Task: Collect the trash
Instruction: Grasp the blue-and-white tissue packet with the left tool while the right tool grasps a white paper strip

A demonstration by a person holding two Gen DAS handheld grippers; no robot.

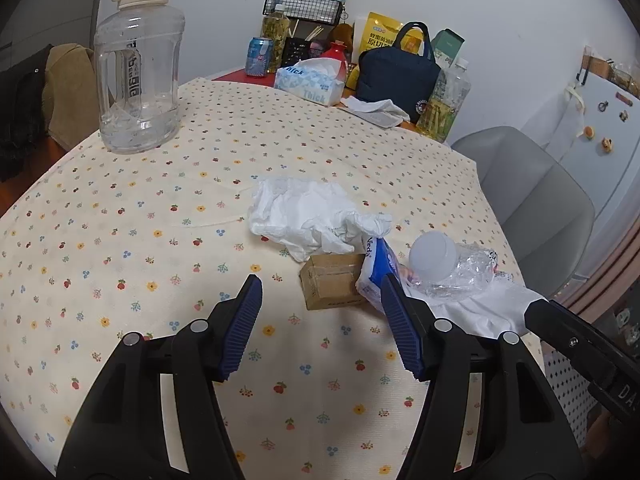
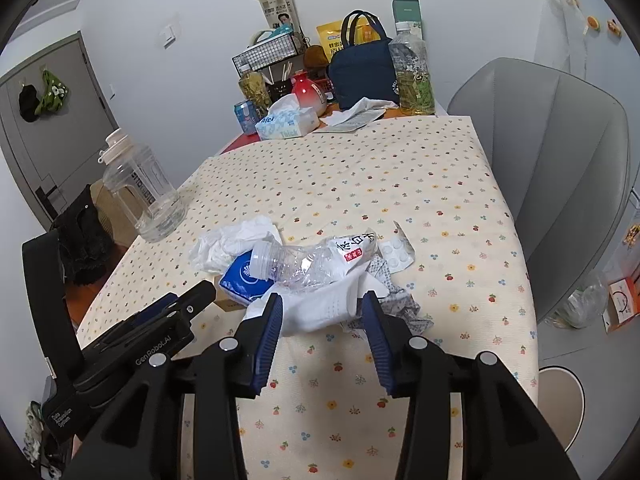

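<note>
A heap of trash lies on the flowered tablecloth [image 1: 160, 208]: crumpled white tissue [image 1: 304, 216], a small cardboard box [image 1: 332, 284], a blue tissue pack [image 1: 376, 268], a crushed clear bottle [image 2: 312, 260], a pill blister [image 2: 396, 254] and a white sheet [image 2: 320, 312]. My left gripper [image 1: 320, 280] is open, with the box just beyond its tips and the right tip against the blue pack. My right gripper [image 2: 323, 296] stands open astride the white sheet. Its left pad touches the sheet's edge, and the sheet still rests on the table.
A big clear water jug [image 1: 138, 72] stands at the table's far left. A tissue box [image 1: 310, 84], a navy bag [image 1: 396, 68], bottles and a can crowd the far end. A grey chair [image 2: 560, 168] stands at the right side.
</note>
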